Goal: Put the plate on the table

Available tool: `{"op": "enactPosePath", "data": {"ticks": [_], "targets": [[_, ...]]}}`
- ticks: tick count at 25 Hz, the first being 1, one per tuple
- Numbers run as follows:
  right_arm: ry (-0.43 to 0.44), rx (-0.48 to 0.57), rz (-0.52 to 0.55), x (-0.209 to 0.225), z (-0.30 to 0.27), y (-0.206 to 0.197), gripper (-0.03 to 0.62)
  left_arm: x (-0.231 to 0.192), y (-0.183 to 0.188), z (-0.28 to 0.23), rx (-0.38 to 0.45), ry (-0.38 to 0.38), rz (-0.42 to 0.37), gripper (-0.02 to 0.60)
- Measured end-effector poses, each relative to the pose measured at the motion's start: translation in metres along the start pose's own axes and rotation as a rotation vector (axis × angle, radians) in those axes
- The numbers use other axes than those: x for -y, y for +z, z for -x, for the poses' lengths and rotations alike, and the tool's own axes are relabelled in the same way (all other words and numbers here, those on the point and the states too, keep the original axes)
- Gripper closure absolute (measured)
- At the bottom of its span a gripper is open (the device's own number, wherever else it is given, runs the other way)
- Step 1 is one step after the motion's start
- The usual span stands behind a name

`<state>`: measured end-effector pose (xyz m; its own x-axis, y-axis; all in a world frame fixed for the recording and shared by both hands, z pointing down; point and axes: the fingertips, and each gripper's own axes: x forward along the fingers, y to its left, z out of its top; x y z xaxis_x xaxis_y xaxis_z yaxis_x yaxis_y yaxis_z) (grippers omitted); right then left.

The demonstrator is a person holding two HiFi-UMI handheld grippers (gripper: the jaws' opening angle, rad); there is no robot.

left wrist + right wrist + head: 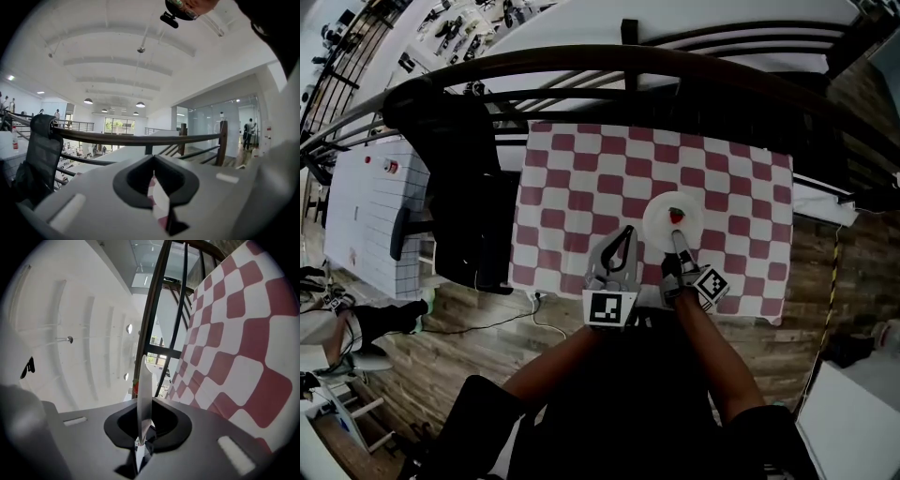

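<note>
Plate (pixel 657 228) of plain white, round and thin, with a smooth, slightly glossy face and a shallow raised rim. It is over the right half of the tabletop (pixel 572 187), toward the near edge. A small red thing (pixel 676 216), perhaps a strawberry, rests near the plate's middle.

The right gripper (pixel 678 240) pinches the plate's near rim. In the right gripper view the plate runs edge-on between the two grey jaws as a narrow pale blade. A strip of background shows there between the plate and the cloth, so it seems to hang just clear of the surface. The head view cannot settle whether they touch.

The left gripper (pixel 627 231) is just to the left of the plate. Its dark fingers curve into a teardrop loop with the tips drawn together, holding nothing. Each gripper carries a cube with black-and-white square markers.

A soft cloth of dull red and white checks covers the tabletop and hangs over its near edge. A dark curved railing (pixel 609 61) with slim bars runs past the far side. A black garment (pixel 464 178) hangs limply from it at the left. The floor (pixel 487 319) is rough brown wooden planks.
</note>
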<state>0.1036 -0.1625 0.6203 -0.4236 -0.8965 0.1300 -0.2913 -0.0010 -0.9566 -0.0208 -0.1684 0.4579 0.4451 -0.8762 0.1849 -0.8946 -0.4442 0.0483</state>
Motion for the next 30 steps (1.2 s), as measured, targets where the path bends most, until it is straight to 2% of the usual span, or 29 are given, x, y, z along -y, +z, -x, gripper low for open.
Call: {"op": "enactPosePath", "data": {"ticks": [4, 7, 11, 14, 18, 21, 27, 30], "targets": [[0.052, -0.019, 0.001, 0.014, -0.018, 0.006, 0.582, -0.003, -0.012, -0.015, -0.036, 0.01, -0.02, 0.572], [0.045, -0.036, -0.023, 0.035, -0.03, 0.007, 0.583, -0.006, -0.017, -0.024, -0.054, 0.032, -0.009, 0.572], [0.039, -0.09, 0.015, 0.061, -0.042, 0.001, 0.583, -0.011, -0.015, -0.035, -0.056, 0.058, -0.001, 0.572], [0.013, -0.11, -0.042, 0.078, -0.047, -0.008, 0.583, -0.014, -0.006, -0.04, -0.045, 0.065, 0.0, 0.572], [-0.094, -0.127, -0.114, 0.101, -0.049, -0.018, 0.583, -0.019, -0.006, -0.044, -0.054, 0.06, -0.015, 0.572], [-0.02, -0.127, -0.084, 0.093, -0.061, -0.018, 0.583, -0.022, -0.012, -0.046, -0.071, 0.065, 0.002, 0.572], [-0.128, -0.127, -0.148, 0.11, -0.056, -0.027, 0.583, -0.018, -0.013, -0.044, -0.065, 0.05, 0.008, 0.572], [-0.118, -0.108, -0.169, 0.111, -0.059, -0.028, 0.583, -0.015, -0.009, -0.042, -0.056, 0.035, 0.004, 0.572]]}}
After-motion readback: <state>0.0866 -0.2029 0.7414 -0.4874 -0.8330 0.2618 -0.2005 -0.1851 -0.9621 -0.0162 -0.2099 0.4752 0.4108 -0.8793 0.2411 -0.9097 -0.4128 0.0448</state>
